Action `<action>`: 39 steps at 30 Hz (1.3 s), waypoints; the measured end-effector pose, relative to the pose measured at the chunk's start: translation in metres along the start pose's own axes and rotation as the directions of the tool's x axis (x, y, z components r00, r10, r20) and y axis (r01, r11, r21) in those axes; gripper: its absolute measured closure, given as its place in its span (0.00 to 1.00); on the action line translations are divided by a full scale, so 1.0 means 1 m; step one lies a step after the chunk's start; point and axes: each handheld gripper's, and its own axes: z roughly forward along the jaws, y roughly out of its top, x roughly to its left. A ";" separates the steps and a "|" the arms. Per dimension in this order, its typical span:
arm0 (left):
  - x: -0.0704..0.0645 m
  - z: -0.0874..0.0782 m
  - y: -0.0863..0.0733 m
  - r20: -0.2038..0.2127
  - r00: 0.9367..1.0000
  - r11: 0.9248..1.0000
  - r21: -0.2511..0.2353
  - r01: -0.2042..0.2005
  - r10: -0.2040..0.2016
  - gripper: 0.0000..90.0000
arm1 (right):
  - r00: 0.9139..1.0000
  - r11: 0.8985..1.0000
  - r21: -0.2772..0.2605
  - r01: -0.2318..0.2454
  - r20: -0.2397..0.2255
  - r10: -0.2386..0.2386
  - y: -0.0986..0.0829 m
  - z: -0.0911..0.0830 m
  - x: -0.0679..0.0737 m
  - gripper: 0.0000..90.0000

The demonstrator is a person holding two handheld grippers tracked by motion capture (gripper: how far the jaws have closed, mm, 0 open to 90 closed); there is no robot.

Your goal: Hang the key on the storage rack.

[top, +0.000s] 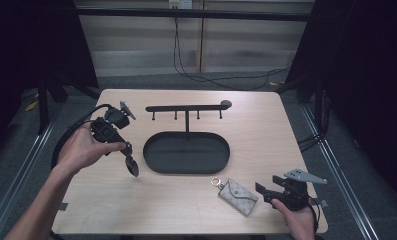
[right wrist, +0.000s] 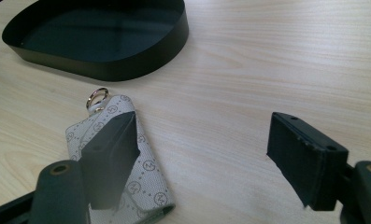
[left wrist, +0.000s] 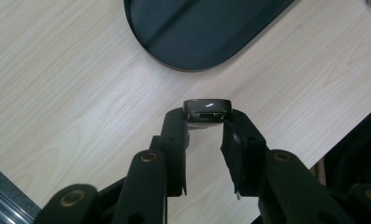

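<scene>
While the left tongs (left wrist: 205, 122) clamp a small dark fob (left wrist: 207, 108) above the tabletop (top: 136, 200) beside the black tray (top: 186, 152), the right tongs (right wrist: 211, 154) gape wide, the patterned key pouch (right wrist: 122, 163) lying under their left jaw, ring toward the tray

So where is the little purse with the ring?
In the high view the purse lies near the table's front edge, right of centre, between the black tray and the right tongs.

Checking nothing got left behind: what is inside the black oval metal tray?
The black oval metal tray holds nothing on its visible floor except its hook stand; its near wall hides a strip of floor in the right gripper view.
</scene>
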 end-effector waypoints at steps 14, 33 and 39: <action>0.000 -0.014 0.018 0.002 1.000 1.000 0.001 -0.001 0.001 0.78 | 1.000 1.000 -0.006 -0.003 0.000 0.003 0.000 -0.002 0.000 0.23; -0.007 -0.021 0.046 -0.008 1.000 0.999 0.019 -0.027 0.027 0.78 | 1.000 1.000 0.003 -0.001 -0.006 0.001 0.000 -0.001 -0.002 0.18; -0.010 -0.017 0.059 -0.005 0.999 0.998 0.042 -0.050 0.050 0.78 | 1.000 1.000 0.002 0.002 0.000 -0.002 0.000 -0.001 -0.001 0.18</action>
